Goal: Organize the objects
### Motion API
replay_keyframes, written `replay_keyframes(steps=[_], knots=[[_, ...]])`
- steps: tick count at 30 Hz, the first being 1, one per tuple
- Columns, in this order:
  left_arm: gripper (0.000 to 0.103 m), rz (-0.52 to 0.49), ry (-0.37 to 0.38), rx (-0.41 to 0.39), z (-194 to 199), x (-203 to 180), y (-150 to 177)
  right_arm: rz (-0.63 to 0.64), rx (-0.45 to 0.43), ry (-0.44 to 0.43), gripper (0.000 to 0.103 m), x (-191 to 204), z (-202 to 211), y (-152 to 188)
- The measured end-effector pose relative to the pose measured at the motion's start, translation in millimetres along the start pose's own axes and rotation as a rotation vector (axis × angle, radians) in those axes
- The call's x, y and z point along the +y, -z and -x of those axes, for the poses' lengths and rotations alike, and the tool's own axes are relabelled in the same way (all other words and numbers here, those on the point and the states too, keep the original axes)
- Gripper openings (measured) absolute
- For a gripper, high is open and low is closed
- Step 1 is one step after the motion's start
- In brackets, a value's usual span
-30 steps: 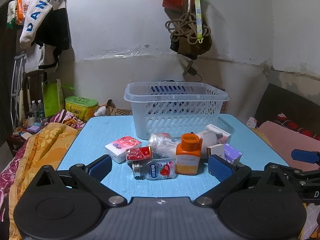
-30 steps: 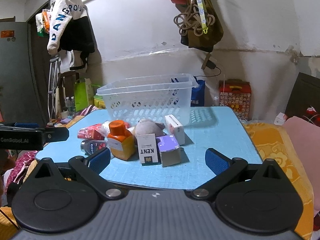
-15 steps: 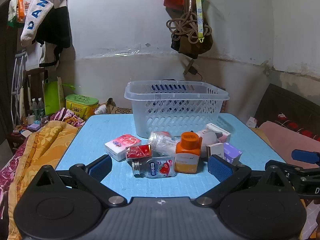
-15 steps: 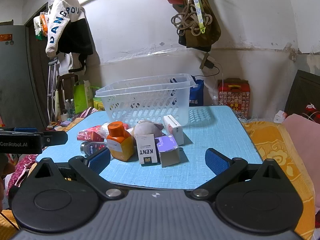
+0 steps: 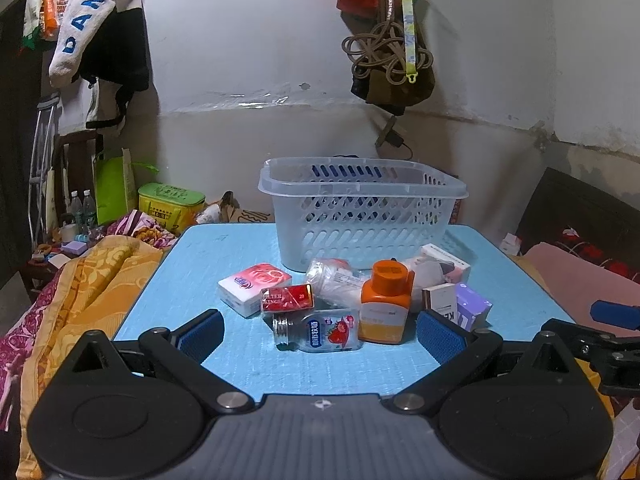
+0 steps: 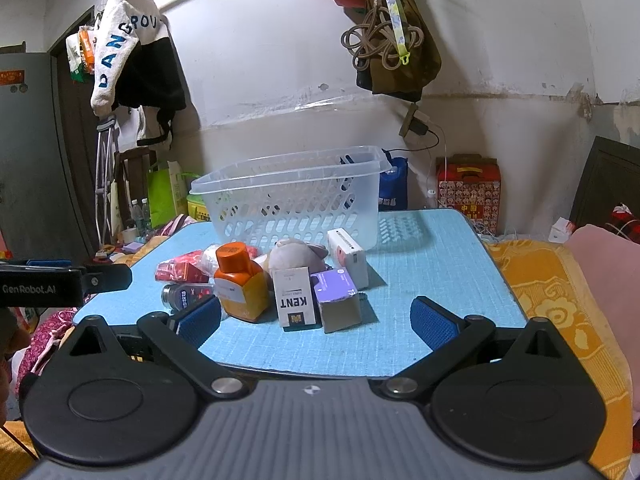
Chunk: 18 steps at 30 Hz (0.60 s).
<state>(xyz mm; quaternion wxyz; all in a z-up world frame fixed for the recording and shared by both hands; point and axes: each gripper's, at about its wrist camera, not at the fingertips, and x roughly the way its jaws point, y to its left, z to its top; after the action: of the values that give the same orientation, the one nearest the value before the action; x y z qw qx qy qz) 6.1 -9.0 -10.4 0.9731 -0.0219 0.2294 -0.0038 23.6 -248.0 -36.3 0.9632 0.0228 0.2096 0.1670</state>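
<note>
Your left gripper (image 5: 320, 332) is spread wide and holds nothing; your right gripper (image 6: 316, 318) is likewise spread and empty. Both hang at the near edge of the blue table (image 5: 224, 252). The clutter sits mid-table: orange-capped bottle (image 5: 386, 304), strawberry bottle (image 5: 320, 330), KENT pack (image 6: 295, 298), purple box (image 6: 338, 294). The white basket (image 5: 360, 216) stands just beyond, on the far side.

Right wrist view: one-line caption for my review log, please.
Open right gripper faces small items, orange-capped bottle and KENT box, before a basket.
</note>
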Motion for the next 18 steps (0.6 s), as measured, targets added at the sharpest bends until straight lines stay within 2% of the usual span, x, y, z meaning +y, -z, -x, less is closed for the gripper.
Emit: replay_keyframes(steps=[18], knots=[[0.103,0.027,0.004,0.007,1.5,2.9,2.9,-0.013,-0.002,-0.004,0.103,-3.3,0.9,1.2]])
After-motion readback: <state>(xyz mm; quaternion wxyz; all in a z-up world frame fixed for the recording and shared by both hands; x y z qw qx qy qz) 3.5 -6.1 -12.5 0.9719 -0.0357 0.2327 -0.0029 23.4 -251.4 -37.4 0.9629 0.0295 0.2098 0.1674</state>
